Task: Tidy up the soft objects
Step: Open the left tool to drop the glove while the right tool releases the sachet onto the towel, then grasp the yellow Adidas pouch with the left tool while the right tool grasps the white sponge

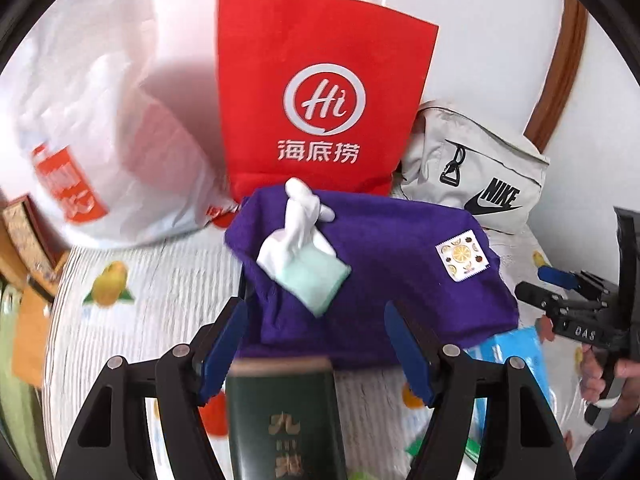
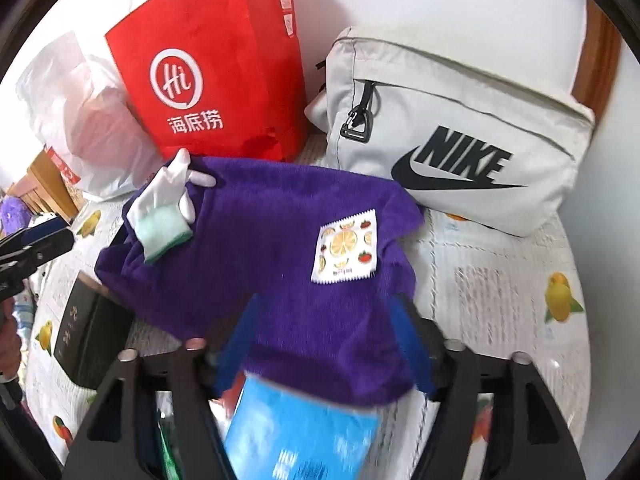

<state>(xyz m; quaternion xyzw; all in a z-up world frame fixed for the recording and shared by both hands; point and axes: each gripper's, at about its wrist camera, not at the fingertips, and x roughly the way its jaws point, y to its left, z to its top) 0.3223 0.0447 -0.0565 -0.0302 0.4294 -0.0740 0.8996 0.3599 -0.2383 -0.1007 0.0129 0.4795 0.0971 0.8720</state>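
A purple towel [image 1: 380, 280] [image 2: 272, 256] lies crumpled on the fruit-print tablecloth. A white glove with a mint cuff [image 1: 304, 240] [image 2: 164, 208] rests on its left part. A small fruit-print packet [image 1: 462, 255] [image 2: 346, 249] lies on its right part. My left gripper [image 1: 316, 340] is open above a dark green box [image 1: 284, 420], just short of the towel's near edge. My right gripper [image 2: 324, 344] is open, its blue fingers on either side of the towel's near edge, over a blue pack [image 2: 300, 432].
A red "Hi" bag [image 1: 320, 92] [image 2: 212, 68] stands behind the towel. A white plastic bag [image 1: 92, 120] [image 2: 72, 120] is left of it, a grey Nike bag [image 1: 476, 172] [image 2: 448, 136] to the right. The dark green box also shows in the right wrist view [image 2: 92, 340].
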